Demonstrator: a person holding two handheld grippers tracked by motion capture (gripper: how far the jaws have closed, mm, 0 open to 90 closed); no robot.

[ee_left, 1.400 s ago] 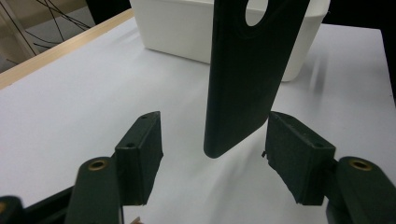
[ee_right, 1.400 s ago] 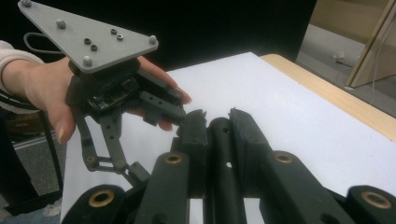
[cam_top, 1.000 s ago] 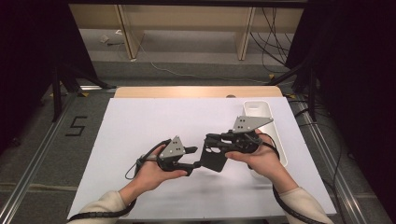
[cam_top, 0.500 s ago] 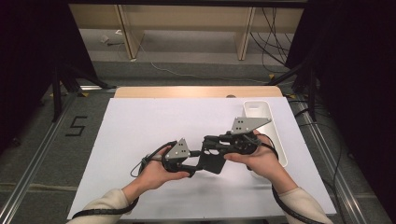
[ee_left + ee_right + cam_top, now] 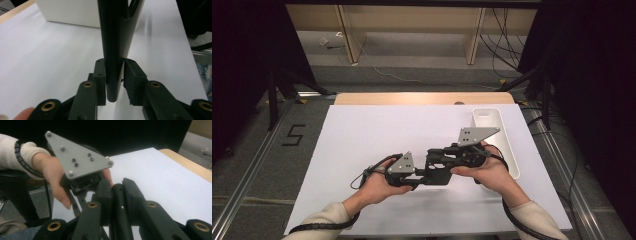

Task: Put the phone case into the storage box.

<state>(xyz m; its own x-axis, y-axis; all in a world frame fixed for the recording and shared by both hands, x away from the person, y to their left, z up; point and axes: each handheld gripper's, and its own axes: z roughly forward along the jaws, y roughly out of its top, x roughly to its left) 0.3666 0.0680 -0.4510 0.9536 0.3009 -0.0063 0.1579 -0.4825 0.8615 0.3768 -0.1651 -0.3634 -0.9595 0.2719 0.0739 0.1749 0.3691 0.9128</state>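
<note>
A flat black object (image 5: 440, 175) hangs between both grippers over the white table (image 5: 362, 140). My right gripper (image 5: 435, 159) comes in from the right and is shut on its thin upper part (image 5: 118, 202). My left gripper (image 5: 424, 177) reaches in from the left. Its jaws have just been closing on the object's rounded lower end. In the left gripper view the object (image 5: 117, 32) stands upright between the pads of my left gripper (image 5: 114, 72), and both pads (image 5: 100, 72) press against its faces. The left gripper's grey plate (image 5: 77, 157) and the hand (image 5: 53, 175) holding it sit just beyond my right gripper (image 5: 117, 187).
A long white tray (image 5: 508, 145) lies along the table's right side, just behind the right hand; it also appears at the top of the left gripper view, white tray (image 5: 70, 12). A wooden strip (image 5: 422, 98) edges the far side of the table. Dark floor and rails flank both sides.
My left gripper has shifted right toward the right gripper and its jaws have narrowed onto the black object's end. The right hand and its gripper have stayed still.
</note>
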